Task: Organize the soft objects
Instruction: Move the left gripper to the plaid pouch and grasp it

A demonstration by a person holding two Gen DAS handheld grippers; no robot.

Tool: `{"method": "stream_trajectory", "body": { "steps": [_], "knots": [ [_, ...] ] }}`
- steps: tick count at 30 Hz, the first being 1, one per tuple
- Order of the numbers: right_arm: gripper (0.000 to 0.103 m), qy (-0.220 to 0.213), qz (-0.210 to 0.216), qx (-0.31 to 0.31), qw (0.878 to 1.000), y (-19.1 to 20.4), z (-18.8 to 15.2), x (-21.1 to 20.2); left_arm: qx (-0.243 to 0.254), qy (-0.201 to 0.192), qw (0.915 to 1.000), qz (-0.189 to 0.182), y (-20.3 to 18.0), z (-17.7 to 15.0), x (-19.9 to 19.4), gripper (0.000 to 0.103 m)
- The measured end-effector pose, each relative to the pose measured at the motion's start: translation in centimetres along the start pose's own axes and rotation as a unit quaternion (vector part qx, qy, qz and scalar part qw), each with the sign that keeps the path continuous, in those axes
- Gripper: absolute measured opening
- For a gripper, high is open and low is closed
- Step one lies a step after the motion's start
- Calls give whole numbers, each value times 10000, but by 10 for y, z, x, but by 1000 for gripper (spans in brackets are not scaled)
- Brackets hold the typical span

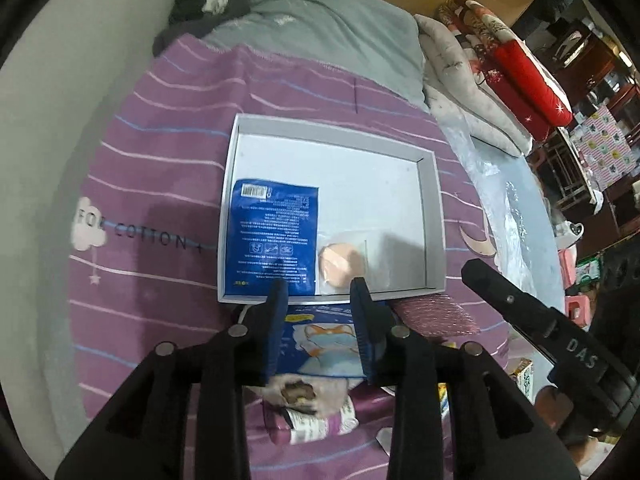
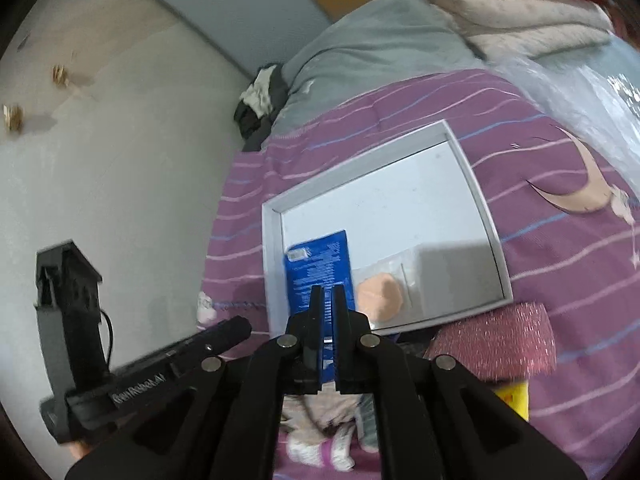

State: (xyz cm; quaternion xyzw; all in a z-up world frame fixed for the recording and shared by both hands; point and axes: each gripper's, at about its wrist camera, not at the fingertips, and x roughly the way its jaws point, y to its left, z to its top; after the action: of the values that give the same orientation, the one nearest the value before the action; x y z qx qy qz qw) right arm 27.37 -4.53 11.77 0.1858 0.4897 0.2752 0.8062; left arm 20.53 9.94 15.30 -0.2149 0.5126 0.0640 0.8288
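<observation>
Your purple striped bedspread [image 1: 168, 184] fills most of both views, with a grey blanket [image 1: 320, 32] bunched at its far end and a folded pale quilt [image 1: 464, 92] beside that. On the bedspread sits the shallow grey tray [image 1: 434, 208]. Inside it, the blue packet [image 1: 272, 236] lies flat against the left wall, and the peach round pad [image 1: 342, 262] in its clear wrapper lies just beside it near the front rim. A pink glittery pouch [image 2: 496, 340] rests outside the tray's front right corner. Your left gripper [image 1: 318, 292] hangs above the tray's front edge, jaws parted and empty. Your right gripper [image 2: 328, 294] is clenched tight with nothing between its fingers.
</observation>
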Motion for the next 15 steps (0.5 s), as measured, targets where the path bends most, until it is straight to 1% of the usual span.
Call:
{"method": "stream_trajectory", "body": {
  "steps": [2,4,6,8,11,12,14,15],
  "knots": [
    [2,-2,55,142,9999,3,2,-13,13,-41,10000,39,-8,0,-8,34],
    [4,-4,96,225,9997,8,4,-24,0,-99,9999,-14,-17,0,-15,34],
    [5,31,108,410,9991,10,8,-31,-17,-33,9999,-127,-25,1,-18,34],
    [5,76,161,552,9983,11,15,-34,-48,128,9992,-365,-33,9,-13,34],
    [7,127,391,697,9967,11,30,-29,-222,252,9981,-511,-37,23,-5,34],
    [8,128,507,907,9945,5,37,-23,-286,261,9973,-631,-37,27,0,34],
    [8,19,614,1389,9884,-14,43,-12,-590,331,9928,-989,-31,31,14,34],
    [8,-7,628,1581,9854,-23,44,-7,-704,379,9910,-1071,-28,29,18,34]
  ]
}}
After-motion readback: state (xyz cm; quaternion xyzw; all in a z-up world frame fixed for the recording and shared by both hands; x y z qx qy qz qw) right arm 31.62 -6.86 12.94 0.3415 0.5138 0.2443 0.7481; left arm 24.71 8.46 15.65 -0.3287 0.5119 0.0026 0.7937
